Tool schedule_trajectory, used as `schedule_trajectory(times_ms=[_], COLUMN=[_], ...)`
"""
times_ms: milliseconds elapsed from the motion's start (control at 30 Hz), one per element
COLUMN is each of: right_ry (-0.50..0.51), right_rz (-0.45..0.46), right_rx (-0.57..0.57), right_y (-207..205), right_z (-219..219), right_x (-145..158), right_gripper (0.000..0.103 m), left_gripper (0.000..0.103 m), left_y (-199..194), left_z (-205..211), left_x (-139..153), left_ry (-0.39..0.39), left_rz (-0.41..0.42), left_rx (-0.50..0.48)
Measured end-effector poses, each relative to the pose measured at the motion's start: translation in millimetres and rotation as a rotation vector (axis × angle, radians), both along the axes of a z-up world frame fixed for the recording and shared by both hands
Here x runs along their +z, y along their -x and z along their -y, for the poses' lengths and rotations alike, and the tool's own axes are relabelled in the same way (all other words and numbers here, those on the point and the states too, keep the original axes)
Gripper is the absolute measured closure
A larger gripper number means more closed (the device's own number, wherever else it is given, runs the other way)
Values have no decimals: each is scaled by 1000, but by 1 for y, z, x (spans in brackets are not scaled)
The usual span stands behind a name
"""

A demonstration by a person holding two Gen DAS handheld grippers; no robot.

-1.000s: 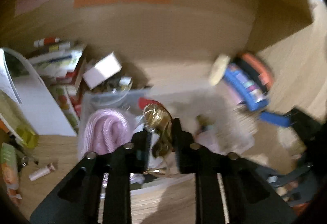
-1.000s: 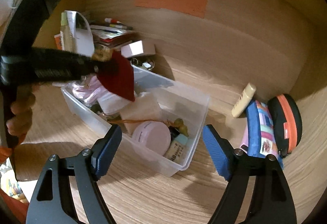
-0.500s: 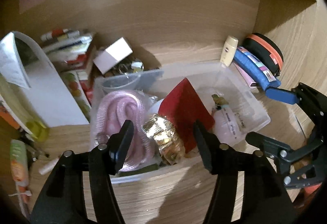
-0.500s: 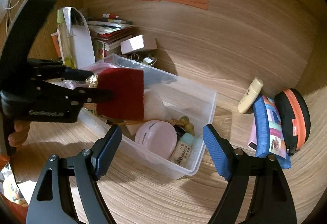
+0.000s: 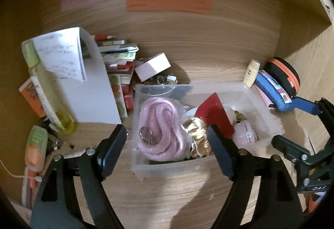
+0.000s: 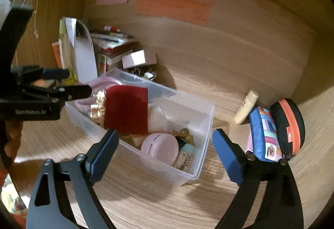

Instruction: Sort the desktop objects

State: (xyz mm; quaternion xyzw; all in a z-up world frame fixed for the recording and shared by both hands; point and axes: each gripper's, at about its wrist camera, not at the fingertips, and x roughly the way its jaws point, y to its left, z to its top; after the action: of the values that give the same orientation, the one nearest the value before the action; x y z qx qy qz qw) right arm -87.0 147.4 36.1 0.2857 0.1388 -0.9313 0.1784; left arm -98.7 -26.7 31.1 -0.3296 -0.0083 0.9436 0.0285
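A clear plastic bin (image 5: 269, 122) (image 6: 205, 122) sits mid-desk. It holds a coiled pink cord (image 5: 160, 122), a red pouch with a gold ribbon (image 5: 215, 114) (image 6: 125, 110), a pink round jar (image 6: 159, 146) and a small bottle (image 6: 185, 158). My left gripper (image 5: 167, 149) is open and empty above the bin's near edge; it also shows in the right wrist view (image 6: 68, 80). My right gripper (image 6: 166, 151) is open and empty over the bin's right end.
A cream tube (image 6: 246, 106), a blue patterned pouch (image 6: 264, 135) and a black-and-orange case (image 6: 288, 126) lie right of the bin. Books, a white paper sheet (image 5: 83, 82), a white box (image 5: 152, 66) and a green bottle (image 5: 48, 91) crowd the left. Coloured notes hang on the back wall.
My left gripper has opened and let go of the red pouch with the gold ribbon, which now rests in the bin. The left gripper has drawn back. The right gripper barely moved.
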Motion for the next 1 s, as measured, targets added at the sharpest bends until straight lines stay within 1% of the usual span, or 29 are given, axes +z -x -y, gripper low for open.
schedule_trajectory(times_ms=[100, 167, 300, 433, 533, 767, 1000], right_ry=[4, 8, 28, -11, -20, -23, -6], right_rz=[-24, -42, -46, -73, -79, -84, -63], right_rx=[-34, -51, -70, -81, -73, -67, -68], right_y=[-5, -9, -14, -20, -22, -27, -24], right_z=[0, 0, 0, 5, 7, 9, 7], right_x=[2, 0, -4, -6, -6, -8, -9], right_gripper=[3, 3, 3, 3, 3, 3, 3], left_gripper=[22, 22, 21, 20, 20, 20, 20], left_y=[-7, -10, -17, -22, -23, -24, -24], left_z=[0, -1, -4, -11, -11, -15, -16], left_x=[0, -1, 0, 1, 1, 2, 3], left_ry=[22, 32, 45, 79, 57, 55, 54], left_rz=[-22, -41, -60, -80, -79, -80, -85], left_rx=[30, 52, 63, 76, 57, 44, 38])
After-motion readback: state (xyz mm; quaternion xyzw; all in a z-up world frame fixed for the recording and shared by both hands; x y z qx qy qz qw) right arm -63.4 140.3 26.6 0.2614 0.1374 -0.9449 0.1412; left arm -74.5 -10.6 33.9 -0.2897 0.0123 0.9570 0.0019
